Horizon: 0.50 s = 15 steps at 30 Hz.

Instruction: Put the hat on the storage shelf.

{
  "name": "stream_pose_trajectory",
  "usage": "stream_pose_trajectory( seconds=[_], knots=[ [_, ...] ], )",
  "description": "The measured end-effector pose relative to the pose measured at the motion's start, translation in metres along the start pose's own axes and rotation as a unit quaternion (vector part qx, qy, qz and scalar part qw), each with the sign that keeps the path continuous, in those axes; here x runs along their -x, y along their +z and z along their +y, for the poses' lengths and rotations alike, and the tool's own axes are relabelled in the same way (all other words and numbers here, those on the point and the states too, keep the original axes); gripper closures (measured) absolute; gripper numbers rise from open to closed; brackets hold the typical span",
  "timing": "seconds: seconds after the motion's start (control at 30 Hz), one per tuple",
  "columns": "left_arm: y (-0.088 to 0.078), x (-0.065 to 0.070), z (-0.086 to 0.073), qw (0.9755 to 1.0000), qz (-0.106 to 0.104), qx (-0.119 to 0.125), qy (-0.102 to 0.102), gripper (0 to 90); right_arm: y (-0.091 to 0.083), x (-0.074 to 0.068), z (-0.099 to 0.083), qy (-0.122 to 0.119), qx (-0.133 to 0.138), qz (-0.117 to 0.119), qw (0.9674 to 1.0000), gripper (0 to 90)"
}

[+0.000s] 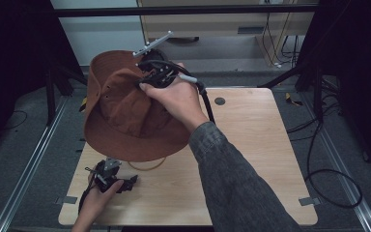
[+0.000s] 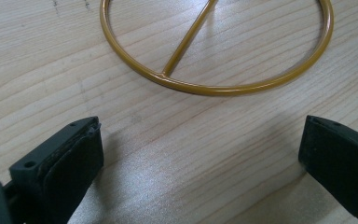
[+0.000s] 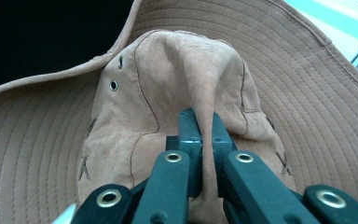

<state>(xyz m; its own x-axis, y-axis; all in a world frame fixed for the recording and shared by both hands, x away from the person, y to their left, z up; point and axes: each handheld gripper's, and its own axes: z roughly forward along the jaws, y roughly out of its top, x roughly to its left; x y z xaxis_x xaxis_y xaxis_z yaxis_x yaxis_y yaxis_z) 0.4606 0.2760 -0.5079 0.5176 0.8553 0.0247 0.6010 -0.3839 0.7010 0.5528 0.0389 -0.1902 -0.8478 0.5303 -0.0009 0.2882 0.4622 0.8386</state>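
Pinching a fold of the brown hat, the right gripper holds it above the table's far left; the left gripper rests wide open near a yellow ring.

The wooden table lies under the left gripper, and its pale grain shows between the jaws. A round black cap sits in the tabletop to the right of the right gripper. Black cables lie on the grey floor farther to that side.

I'm working in a lab or recording rig: a small wooden table sits inside a black frame, metal rails run along the grey floor, and loose cables trail right.
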Motion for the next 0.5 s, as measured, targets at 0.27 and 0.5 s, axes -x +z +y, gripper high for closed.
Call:
stream_pose_trajectory(
  seconds=[0.27,0.5],
  knots=[
    [0.0,0.0,0.0,1.0,0.0,-0.001,0.001,0.0,0.008,0.0,-0.001,0.0,-0.008,0.0,1.0,89.0],
    [0.0,0.0,0.0,1.0,-0.001,-0.002,0.002,0.0,0.021,-0.001,-0.003,-0.002,-0.021,0.003,0.9998,89.0]
  ],
)
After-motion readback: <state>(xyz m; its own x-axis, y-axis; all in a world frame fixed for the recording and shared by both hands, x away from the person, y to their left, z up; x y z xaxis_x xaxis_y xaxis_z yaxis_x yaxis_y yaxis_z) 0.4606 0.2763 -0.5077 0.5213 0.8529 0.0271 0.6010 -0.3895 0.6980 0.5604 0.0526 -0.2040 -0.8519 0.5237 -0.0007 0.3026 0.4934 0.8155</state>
